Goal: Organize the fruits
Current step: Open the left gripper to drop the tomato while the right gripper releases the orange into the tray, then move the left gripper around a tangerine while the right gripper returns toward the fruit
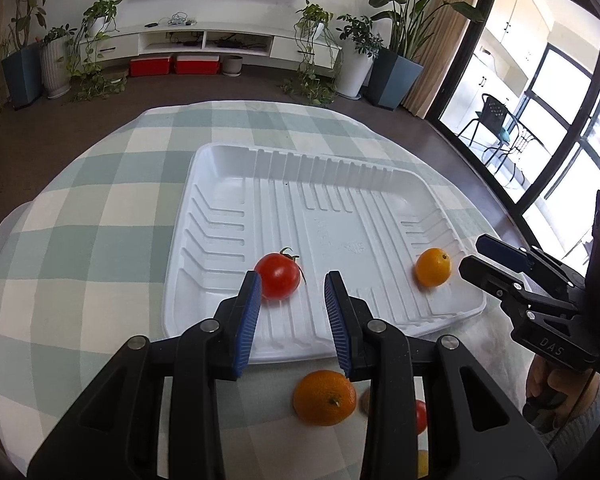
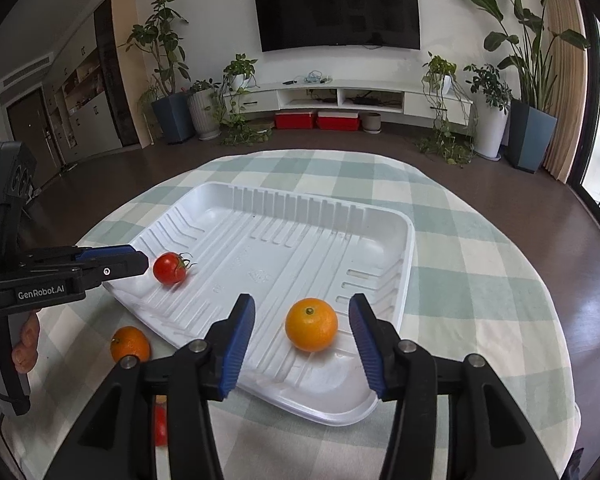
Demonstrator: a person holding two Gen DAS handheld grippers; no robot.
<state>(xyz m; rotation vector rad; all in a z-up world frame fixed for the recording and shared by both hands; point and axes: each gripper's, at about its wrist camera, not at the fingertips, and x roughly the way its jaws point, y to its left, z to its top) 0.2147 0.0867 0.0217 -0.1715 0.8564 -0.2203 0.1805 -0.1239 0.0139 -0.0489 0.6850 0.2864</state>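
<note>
A white ribbed tray (image 1: 340, 184) (image 2: 284, 216) lies on the checked table. In it sit a red tomato (image 1: 278, 276) (image 2: 170, 267) near its left front and an orange (image 1: 433, 267) (image 2: 311, 324) near its right front. My left gripper (image 1: 292, 284) is open and empty, just behind the tomato. My right gripper (image 2: 302, 312) is open, its jaws either side of the orange without touching it. A second orange (image 1: 324, 398) (image 2: 130, 344) and another red fruit (image 1: 420, 416) (image 2: 160, 426) lie on the cloth in front of the tray.
The round table has a green and white checked cloth (image 1: 100, 240) (image 2: 480, 280). A yellow fruit (image 1: 422, 462) shows partly under the left gripper. The right gripper body (image 1: 540, 292) stands at the tray's right; the left gripper body (image 2: 60, 272) at its left.
</note>
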